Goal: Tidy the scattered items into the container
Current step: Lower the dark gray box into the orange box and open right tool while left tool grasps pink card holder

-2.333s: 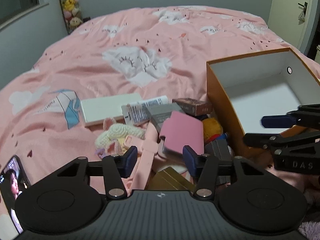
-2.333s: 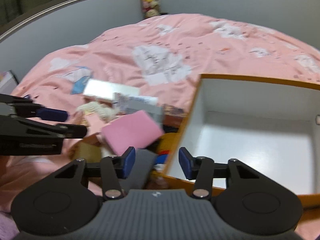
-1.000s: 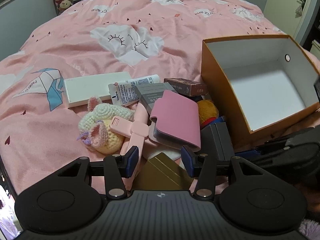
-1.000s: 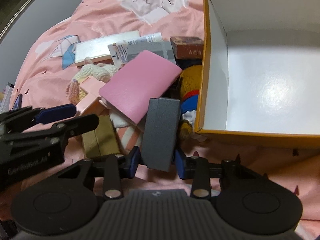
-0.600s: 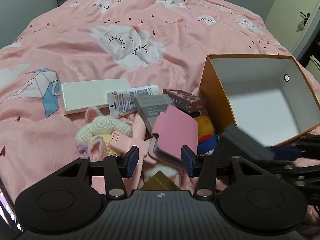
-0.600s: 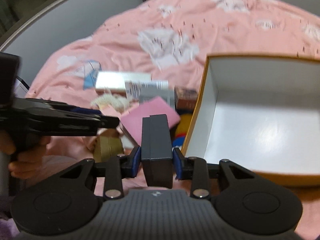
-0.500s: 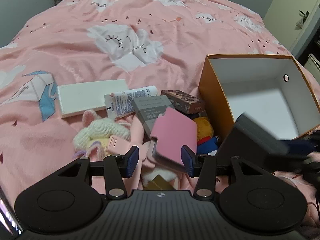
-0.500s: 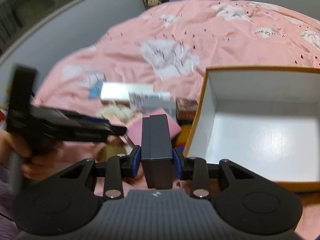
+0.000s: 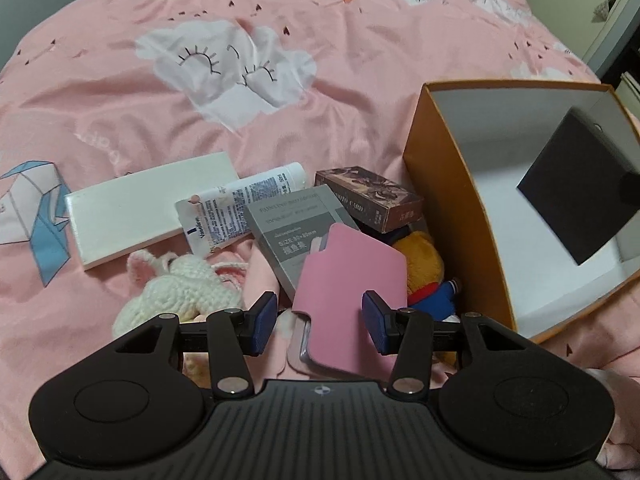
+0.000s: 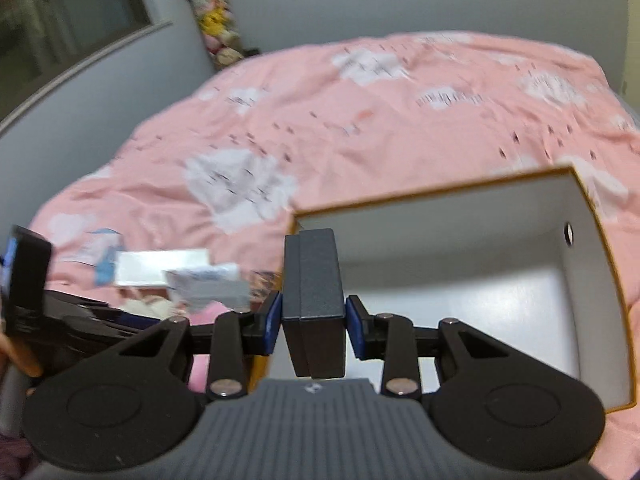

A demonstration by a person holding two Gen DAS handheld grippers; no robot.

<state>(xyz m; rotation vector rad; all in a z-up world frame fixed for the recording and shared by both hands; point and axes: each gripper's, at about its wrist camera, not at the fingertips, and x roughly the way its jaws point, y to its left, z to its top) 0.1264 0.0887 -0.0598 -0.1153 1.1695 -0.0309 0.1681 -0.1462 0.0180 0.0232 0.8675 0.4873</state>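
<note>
The left tool [image 9: 319,323] hangs low over the pile on the bed, its blue pads spread apart and pressing on nothing. Between them, lower down, lies a pink case [image 9: 347,276], which neither pad touches. To the left of the case sits a cream crocheted toy [image 9: 180,292], and to its right a yellow plush with red and blue clothes [image 9: 424,268], close against the orange box [image 9: 452,200].

A grey carton [image 9: 288,224] lies partly under the pink case. A printed tube [image 9: 236,208] rests against its left edge, and a long white box [image 9: 132,208] lies beyond the tube on the pink bedspread [image 9: 280,60]. A dark brown card box [image 9: 372,196] lies behind the grey carton, near the orange box's left wall.

The right tool [image 10: 312,320] is pinching a dark grey box [image 10: 314,300]; both blue pads press flat on its two sides, and it stands on edge between them. In the right wrist view it is held above the near left corner of the orange box [image 10: 600,240], whose white inside is bare as far as this view shows. In the left wrist view the same dark grey box [image 9: 576,188] appears tilted over the open orange box, clear of its floor; the right tool itself shows there only as a dark edge at the picture's border.

Part of the left tool's body and a fingertip of the hand [image 10: 24,364] on it show at the left edge of the right wrist view, which is blurred. Stuffed toys [image 10: 212,20] are stacked against the far wall.
</note>
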